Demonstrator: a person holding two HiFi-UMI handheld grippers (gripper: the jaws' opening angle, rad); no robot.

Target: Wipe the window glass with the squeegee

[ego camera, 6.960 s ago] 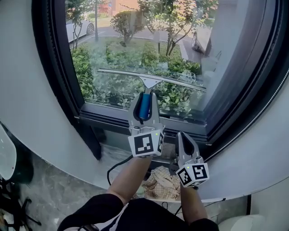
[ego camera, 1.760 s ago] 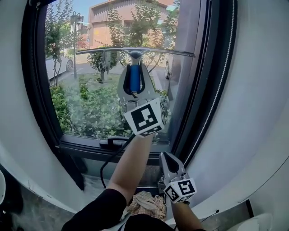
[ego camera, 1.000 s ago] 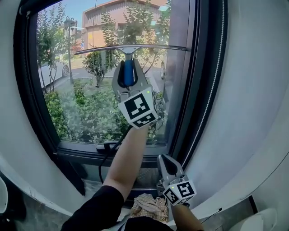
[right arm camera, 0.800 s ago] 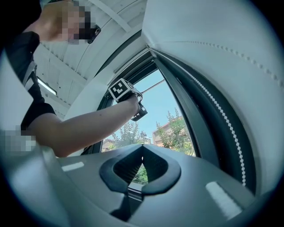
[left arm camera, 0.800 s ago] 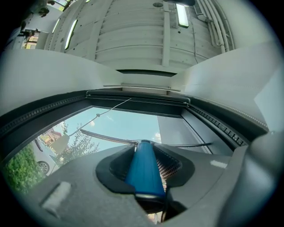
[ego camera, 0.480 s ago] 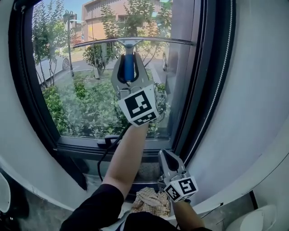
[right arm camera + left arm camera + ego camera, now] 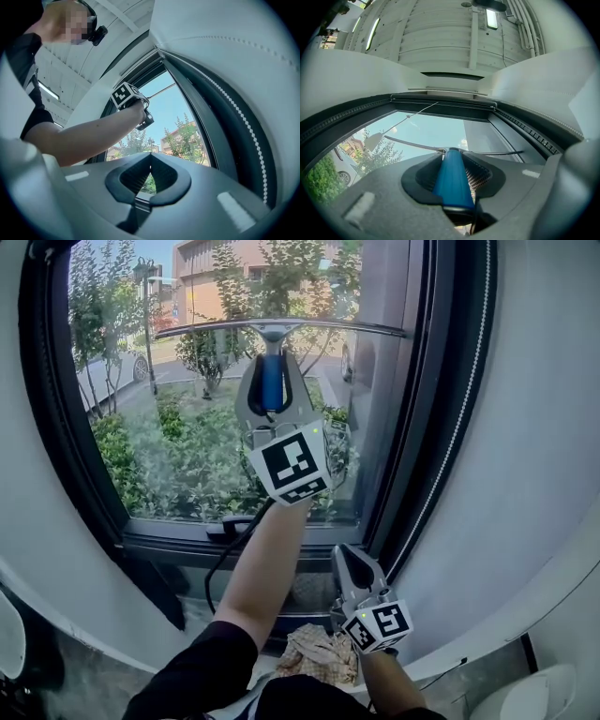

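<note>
The squeegee's long metal blade point(image 7: 281, 327) lies level against the upper part of the window glass point(image 7: 159, 446). My left gripper point(image 7: 272, 381) is raised at arm's length and shut on the squeegee's blue handle point(image 7: 272, 382). In the left gripper view the blue handle point(image 7: 452, 180) sits clamped between the jaws, and the thin blade point(image 7: 417, 145) spans the pane beyond it. My right gripper point(image 7: 351, 563) hangs low below the sill, shut, with nothing in it. In the right gripper view its jaws point(image 7: 149, 169) meet, and the person's outstretched forearm point(image 7: 93, 136) crosses above them.
A thick black window frame point(image 7: 441, 427) borders the glass, with white curved wall point(image 7: 534, 474) to its right. A black latch point(image 7: 230, 526) and a cable point(image 7: 217, 568) sit at the sill. A beige cloth point(image 7: 319, 652) lies below, near the right gripper.
Seven seconds ago the squeegee was low on the pane; my left gripper has since carried it high up. Over the last second it has barely shifted. The right gripper stays low.
</note>
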